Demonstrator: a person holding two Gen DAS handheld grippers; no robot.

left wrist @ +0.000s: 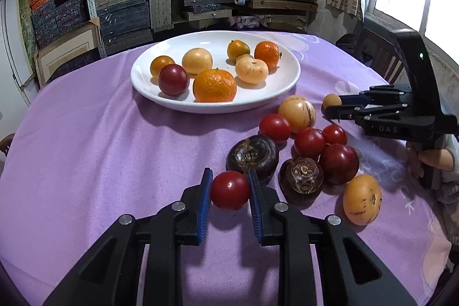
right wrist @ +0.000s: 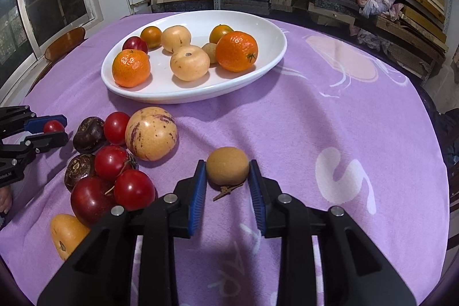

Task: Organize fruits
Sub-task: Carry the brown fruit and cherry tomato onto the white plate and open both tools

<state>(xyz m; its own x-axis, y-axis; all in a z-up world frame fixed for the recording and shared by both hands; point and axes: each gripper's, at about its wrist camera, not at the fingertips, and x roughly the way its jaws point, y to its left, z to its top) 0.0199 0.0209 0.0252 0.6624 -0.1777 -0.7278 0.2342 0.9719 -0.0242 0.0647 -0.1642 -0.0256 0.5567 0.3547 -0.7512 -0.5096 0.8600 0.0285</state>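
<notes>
Left gripper: jaws clamped on red tomato. Right gripper: jaws clamped on brown fruit. White plate lies straight ahead of both across the desk, a little nearer the left.

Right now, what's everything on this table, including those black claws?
plate: one, white, far side of purple cloth.
mandarins: two, orange, on plate.
pale fruits: two, cream, on plate.
small orange fruits: two, on plate.
dark red fruits: two; one on plate, one loose.
tomatoes: four, red; three loose, one gripped.
brown bulbs: two, dark, loose.
striped fruit: one, cream, loose.
yellow fruit: one, near edge.
tan fruits: two; one on plate, one gripped.
left gripper: black, shut on a tomato.
right gripper: black, shut on a tan fruit.
</notes>
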